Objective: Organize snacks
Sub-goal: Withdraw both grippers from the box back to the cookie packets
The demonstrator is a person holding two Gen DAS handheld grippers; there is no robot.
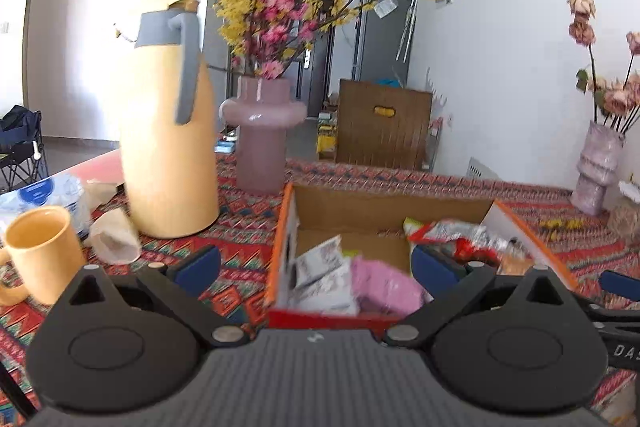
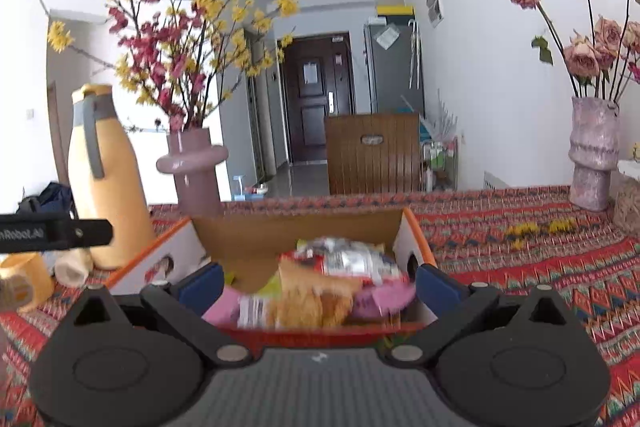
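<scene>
An open cardboard box with orange rims (image 1: 285,227) (image 2: 416,231) sits on the patterned tablecloth. It holds snack packets: a pink one (image 1: 384,283) (image 2: 384,297), white ones (image 1: 320,267), a red and silver one (image 1: 456,233) (image 2: 352,259) and a tan one (image 2: 312,303). My left gripper (image 1: 316,263) is open and empty, just in front of the box's near wall. My right gripper (image 2: 318,285) is open and empty, fingers spread over the box's near end. The right gripper's finger also shows at the right edge of the left wrist view (image 1: 620,287).
A yellow thermos jug (image 1: 168,131) (image 2: 104,179), a pink vase with flowers (image 1: 262,131) (image 2: 194,167), a yellow mug (image 1: 40,255) and a paper cup (image 1: 116,241) stand left of the box. A second vase of roses (image 2: 592,155) stands far right. A wooden chair (image 2: 372,151) is behind the table.
</scene>
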